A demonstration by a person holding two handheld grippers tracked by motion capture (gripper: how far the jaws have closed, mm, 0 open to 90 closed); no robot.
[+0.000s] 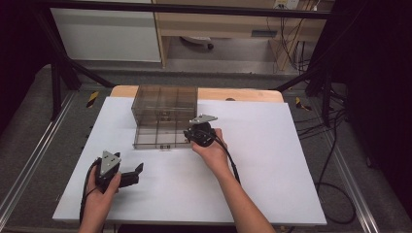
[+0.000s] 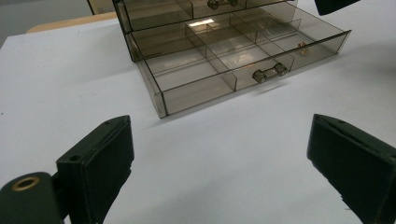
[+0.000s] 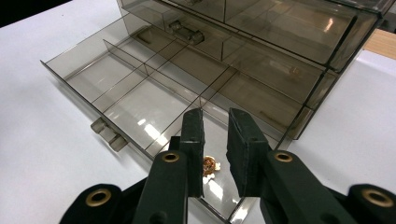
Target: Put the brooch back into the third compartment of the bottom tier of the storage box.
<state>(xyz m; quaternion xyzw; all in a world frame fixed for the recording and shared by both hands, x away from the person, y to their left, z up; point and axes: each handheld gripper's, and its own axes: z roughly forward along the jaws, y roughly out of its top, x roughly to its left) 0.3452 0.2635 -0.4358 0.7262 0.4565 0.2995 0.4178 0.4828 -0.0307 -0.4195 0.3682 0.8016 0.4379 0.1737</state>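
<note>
A smoky clear plastic drawer cabinet [image 1: 165,104] stands at the far middle of the white table [image 1: 272,160], with its bottom drawer [image 1: 160,137] pulled out. The drawer [image 3: 140,107] is split into several compartments and has a bar handle [image 3: 108,134]. A small golden object [image 3: 210,165] lies in its near right compartment. My right gripper [image 3: 215,116] hangs just over that object, jaws a narrow gap apart with nothing between the pads. The right gripper [image 1: 192,136] is at the drawer's right front corner. My left gripper [image 1: 135,174] rests open on the table, left of and nearer than the drawer [image 2: 233,60].
The cabinet's upper drawer [image 3: 280,28] is closed. White table surface lies on all sides of the cabinet. Black frame posts and cables [image 1: 335,145] stand off the table at the right, and a wooden edge [image 1: 243,94] shows behind the white sheet.
</note>
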